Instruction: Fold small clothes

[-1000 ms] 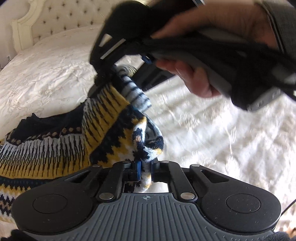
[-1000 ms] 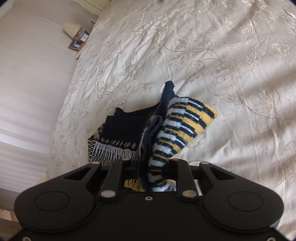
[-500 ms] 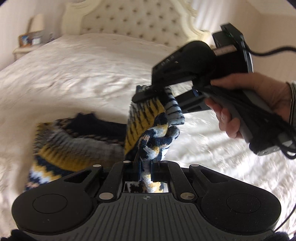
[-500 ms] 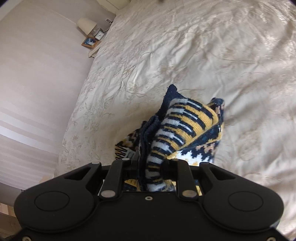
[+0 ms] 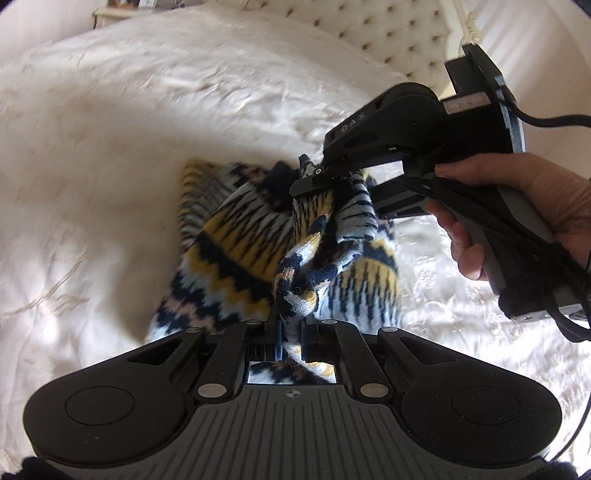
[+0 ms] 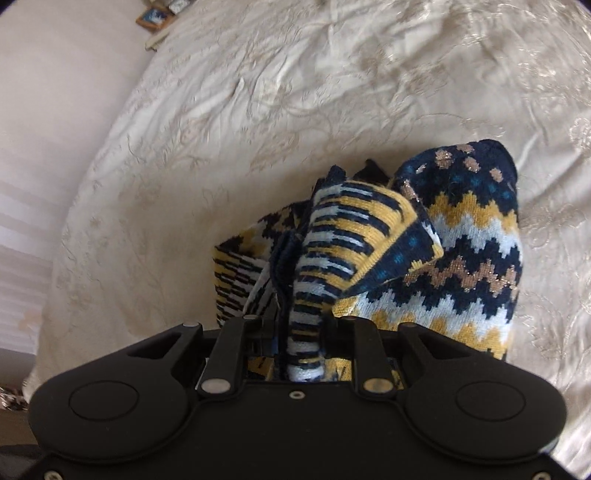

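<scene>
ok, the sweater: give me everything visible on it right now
The sweater is a small knit in navy, yellow, white and tan, with zigzag bands, striped ribbing and some glittery thread. It is bunched and partly lifted off the cream bedspread, its lower part seemingly still on it. The left hand-held gripper pinches a twisted bit of edge; the right hand-held gripper clamps a thick fold of ribbing. Nothing else touches it.

The knitted garment (image 5: pixel 258 236) is hanging bunched above the bed (image 5: pixel 110 184), pinched at two spots. The left tool (image 5: pixel 290 328) is gripping a fold at the garment's near edge, while the right tool (image 5: pixel 343 184) is clamping another fold just beyond it. A hand (image 5: pixel 517 206) is holding the right tool from the right. Behind the bed, the headboard (image 5: pixel 369 33) is standing; a nightstand (image 6: pixel 159 18) is sitting beside it.
</scene>
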A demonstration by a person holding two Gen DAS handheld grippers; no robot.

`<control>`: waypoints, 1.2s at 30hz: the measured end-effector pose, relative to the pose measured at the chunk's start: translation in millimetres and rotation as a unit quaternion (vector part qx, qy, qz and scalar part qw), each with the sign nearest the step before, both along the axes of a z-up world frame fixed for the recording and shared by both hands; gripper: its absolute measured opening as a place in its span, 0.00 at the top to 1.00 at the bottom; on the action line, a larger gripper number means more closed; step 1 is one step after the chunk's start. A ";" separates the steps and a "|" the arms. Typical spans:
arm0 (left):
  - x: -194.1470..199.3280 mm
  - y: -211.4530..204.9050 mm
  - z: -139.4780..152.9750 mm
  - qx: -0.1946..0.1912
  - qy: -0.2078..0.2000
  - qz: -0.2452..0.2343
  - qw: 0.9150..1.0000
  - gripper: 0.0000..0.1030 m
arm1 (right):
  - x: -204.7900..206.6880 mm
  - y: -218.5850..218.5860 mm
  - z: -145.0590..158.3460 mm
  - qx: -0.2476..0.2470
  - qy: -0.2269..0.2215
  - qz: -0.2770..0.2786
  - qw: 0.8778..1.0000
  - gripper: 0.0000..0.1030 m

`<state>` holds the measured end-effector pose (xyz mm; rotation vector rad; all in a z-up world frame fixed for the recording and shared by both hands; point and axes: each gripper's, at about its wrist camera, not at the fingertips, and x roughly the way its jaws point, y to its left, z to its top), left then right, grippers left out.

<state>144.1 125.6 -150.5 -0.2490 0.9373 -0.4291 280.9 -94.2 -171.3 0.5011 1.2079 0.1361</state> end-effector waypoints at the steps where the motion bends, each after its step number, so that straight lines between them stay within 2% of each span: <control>1: -1.7 2.4 -1.6 -0.001 0.003 0.000 1.000 0.92 | 1.7 5.3 -2.3 -0.007 0.003 0.001 1.000 0.71; 11: 3.6 23.6 -22.8 -0.029 0.038 0.015 0.999 0.92 | 9.4 44.3 -8.0 -0.070 0.009 0.023 0.997 0.68; 13: 3.8 27.2 -27.2 -0.035 0.050 0.021 0.998 0.92 | 9.5 52.4 -7.1 -0.076 0.006 0.033 0.997 0.58; 15: 3.8 29.9 -32.5 -0.037 0.060 0.023 0.997 0.92 | 9.8 57.9 -5.8 -0.060 -0.002 0.041 0.997 0.50; 19: 4.1 32.9 -39.0 -0.035 0.071 0.020 0.997 0.92 | 3.3 63.3 5.1 -0.025 -0.040 0.046 0.998 0.50; 23: 6.1 32.7 -39.1 -0.034 0.069 0.005 0.997 0.92 | -16.6 46.1 20.8 0.000 -0.069 0.013 0.998 0.50; 27: 6.4 34.6 -39.9 -0.038 0.071 0.002 0.997 0.92 | -47.0 22.1 25.5 -0.031 -0.070 -0.011 0.997 0.50; 32: 5.8 36.8 -42.1 -0.037 0.077 0.000 0.996 0.92 | -94.3 -2.4 10.7 -0.082 -0.047 -0.061 0.994 0.56; 35: 6.3 37.4 -41.4 -0.032 0.076 -0.005 0.997 0.92 | -126.2 -13.7 -0.2 -0.090 -0.039 -0.102 0.990 0.55; 36: 6.6 37.8 -40.6 -0.032 0.076 -0.007 0.997 0.91 | -135.0 -17.6 -3.5 -0.085 -0.037 -0.119 0.989 0.52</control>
